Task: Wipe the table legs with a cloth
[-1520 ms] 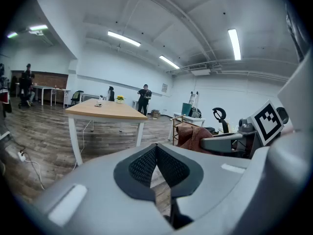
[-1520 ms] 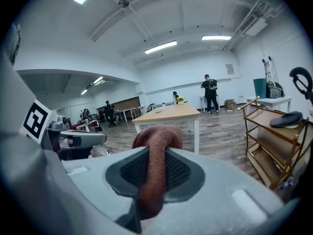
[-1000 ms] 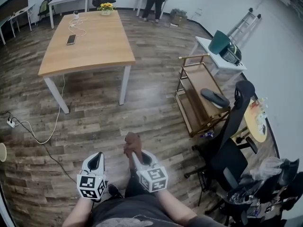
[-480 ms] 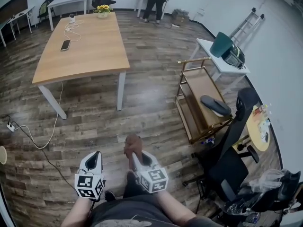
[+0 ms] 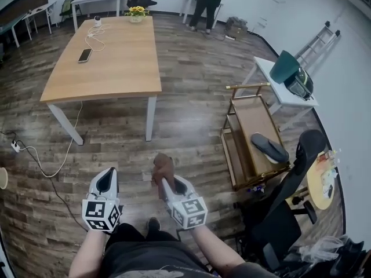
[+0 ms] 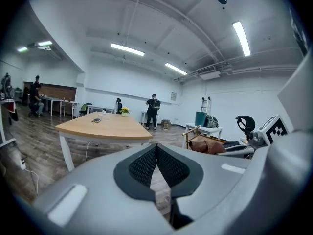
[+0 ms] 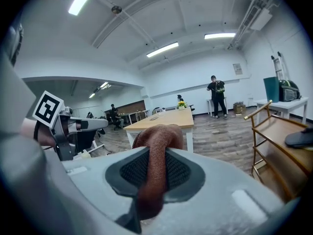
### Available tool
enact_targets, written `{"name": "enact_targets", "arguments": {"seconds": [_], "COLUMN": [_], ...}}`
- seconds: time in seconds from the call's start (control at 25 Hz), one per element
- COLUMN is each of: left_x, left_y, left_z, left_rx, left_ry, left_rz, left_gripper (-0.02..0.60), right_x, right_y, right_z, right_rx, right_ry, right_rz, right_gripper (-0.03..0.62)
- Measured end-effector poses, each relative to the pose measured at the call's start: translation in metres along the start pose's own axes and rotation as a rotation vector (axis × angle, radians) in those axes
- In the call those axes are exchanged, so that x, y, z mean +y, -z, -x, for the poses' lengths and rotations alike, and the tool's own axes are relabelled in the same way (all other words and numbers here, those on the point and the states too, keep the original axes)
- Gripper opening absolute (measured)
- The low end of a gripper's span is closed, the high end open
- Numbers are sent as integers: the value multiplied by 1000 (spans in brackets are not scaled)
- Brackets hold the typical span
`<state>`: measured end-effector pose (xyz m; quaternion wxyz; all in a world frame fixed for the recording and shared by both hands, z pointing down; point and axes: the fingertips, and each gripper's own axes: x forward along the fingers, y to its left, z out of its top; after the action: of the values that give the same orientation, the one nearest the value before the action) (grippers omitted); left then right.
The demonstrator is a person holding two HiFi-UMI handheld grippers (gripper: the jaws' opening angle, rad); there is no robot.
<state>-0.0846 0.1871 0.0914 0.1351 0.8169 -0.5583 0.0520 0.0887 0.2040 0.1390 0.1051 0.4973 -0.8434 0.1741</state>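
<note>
Pinching cloth [image 7: 159,135] — right gripper [image 7: 156,155] closed on it.

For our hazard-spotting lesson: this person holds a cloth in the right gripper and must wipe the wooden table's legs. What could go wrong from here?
1. A white cable trails over the floor beside the table's left front leg; a foot or gripper could snag it.
2. The right gripper pinches the cloth as a narrow bunch; rubbing a leg may pull it out.
3. A phone lies on the table; jolting a leg might shift it.
</note>
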Motion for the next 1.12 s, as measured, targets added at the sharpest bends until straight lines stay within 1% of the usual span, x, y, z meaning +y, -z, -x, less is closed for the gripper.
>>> {"name": "enact_targets", "arguments": {"seconds": [0.24, 0.48, 0.64, 0.96, 1.12], "left_x": [11, 48, 75, 144, 163], "left_y": [-16, -23, -29, -41, -43], "left_z": [-19, -54, -86, -157, -190], "left_rx": [-20, -26, -18, 9, 16], "left_ry": [-12, -11, 17, 80, 115], "left_rz": [-10, 12, -1, -29, -34], "left_gripper": [20, 20, 20, 18, 20], "right_x": [-13, -16, -17, -11, -16], "right_y": [-17, -24, -32, -53, -53], "right_z": [-26, -66, -106, -213, -253], "right_rx": [-12, 11, 28, 44, 75], "right_ry": [2, 22, 38, 68, 86], "right_rz": [4, 3, 2, -20, -23], "right_gripper": [63, 63, 63, 63, 63]}}
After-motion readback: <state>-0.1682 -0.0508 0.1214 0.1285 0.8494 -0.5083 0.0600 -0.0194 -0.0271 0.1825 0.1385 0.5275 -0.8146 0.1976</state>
